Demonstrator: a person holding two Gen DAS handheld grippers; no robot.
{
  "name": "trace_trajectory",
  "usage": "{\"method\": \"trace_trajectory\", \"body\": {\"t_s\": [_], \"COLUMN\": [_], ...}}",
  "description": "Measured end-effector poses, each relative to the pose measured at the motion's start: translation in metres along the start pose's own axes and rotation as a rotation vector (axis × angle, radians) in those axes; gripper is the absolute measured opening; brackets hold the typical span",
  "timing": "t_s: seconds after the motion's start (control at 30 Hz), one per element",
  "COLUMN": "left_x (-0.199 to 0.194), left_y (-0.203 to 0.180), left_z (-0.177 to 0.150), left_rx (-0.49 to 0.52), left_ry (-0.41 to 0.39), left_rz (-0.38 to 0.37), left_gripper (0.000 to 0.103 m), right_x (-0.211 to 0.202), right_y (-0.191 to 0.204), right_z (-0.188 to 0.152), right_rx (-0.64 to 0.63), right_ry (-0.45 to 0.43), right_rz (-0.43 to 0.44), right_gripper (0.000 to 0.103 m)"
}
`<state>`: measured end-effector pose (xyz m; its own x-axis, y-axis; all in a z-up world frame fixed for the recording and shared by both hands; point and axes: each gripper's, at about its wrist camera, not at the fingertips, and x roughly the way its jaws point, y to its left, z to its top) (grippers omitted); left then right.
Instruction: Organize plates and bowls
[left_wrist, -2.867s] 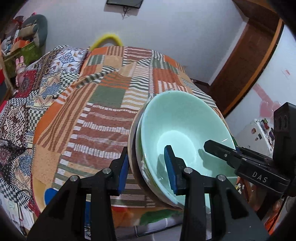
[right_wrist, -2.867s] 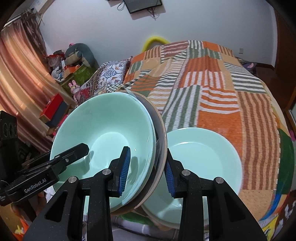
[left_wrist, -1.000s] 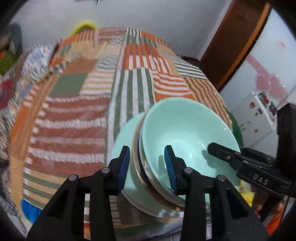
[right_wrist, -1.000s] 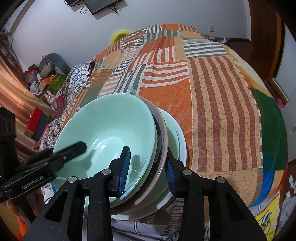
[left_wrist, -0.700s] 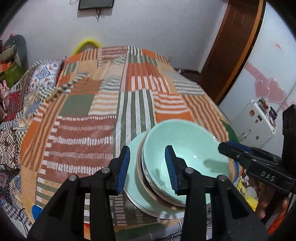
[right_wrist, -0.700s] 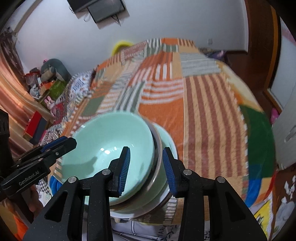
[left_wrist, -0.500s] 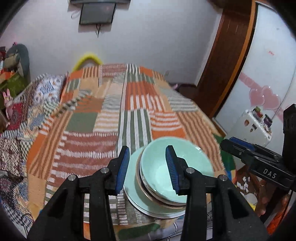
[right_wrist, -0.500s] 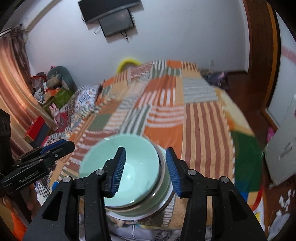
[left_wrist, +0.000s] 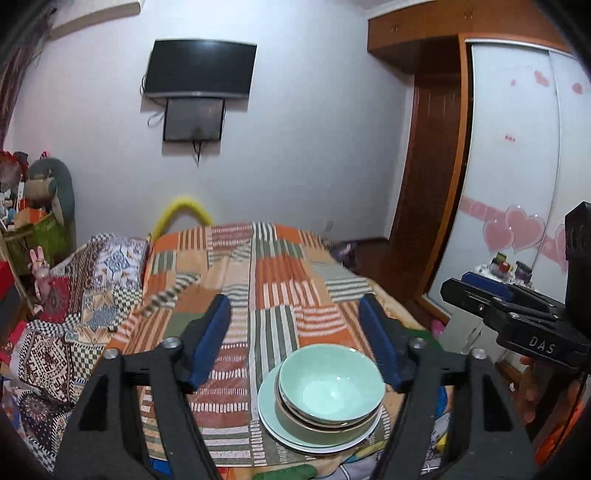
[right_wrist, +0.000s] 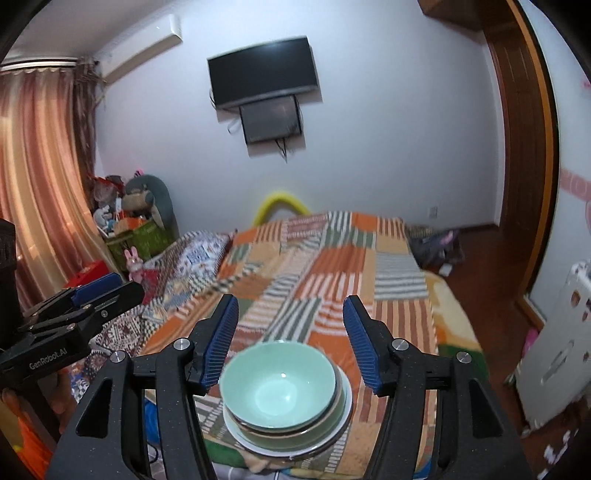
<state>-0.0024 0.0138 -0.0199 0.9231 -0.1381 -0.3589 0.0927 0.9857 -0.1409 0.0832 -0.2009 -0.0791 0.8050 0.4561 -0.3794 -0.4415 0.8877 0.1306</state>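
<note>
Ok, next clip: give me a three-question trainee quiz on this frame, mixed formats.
1. True or false: the mint green bowl sits on top of the stack, with a wide pale plate at the bottom.
2. Multiple choice: where does the stack rest? A) on the floor B) near the front edge of the patchwork bedspread C) on a wooden shelf
3. Fill in: the left gripper and right gripper each hold ____.

Key:
1. True.
2. B.
3. Nothing; both sets of jaws are opening, with no dish pressed between the blue pads.
</note>
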Motion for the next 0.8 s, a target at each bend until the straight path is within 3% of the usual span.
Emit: {"method": "trace_trajectory", "body": {"t_s": [0.07,0.2,0.27,0.43,0.57,0.8], "left_x": [-0.012,-0.029,-0.036,-0.046,-0.049,-0.049], "left_y": [-0.003,-0.008,-0.012,-0.017,-0.018,-0.019], "left_z": [0.002,0.003,0.003,0.002,0.002,0.001], "left_rx": [0.005,0.024,0.033,0.045,0.045,0.045], "left_ry": [-0.035,-0.086,-0.102,-0.133,-0.148,-0.153], "left_rz": [0.001,0.015,0.016,0.024,0.027,0.034], "left_gripper": [0.085,0.091,0.093,0.096,0.098,0.099], "right_x": [-0.009,-0.021,-0.025,-0.029,-0.034,-0.039], "right_y": [0.003,0.009,0.012,0.019,0.021,0.02], "right_z": [0.002,0.005,0.005,0.007,0.007,0.005], "right_rx": [-0.004,-0.017,-0.021,-0.04,-0.038,-0.033], "right_ry": [-0.038,-0.08,-0.099,-0.117,-0.142,-0.165], "right_rz": [0.002,0.009,0.005,-0.002,-0.008,-0.019], "right_gripper": [0.071,0.075,0.084,0.085,0.099,0.103]}}
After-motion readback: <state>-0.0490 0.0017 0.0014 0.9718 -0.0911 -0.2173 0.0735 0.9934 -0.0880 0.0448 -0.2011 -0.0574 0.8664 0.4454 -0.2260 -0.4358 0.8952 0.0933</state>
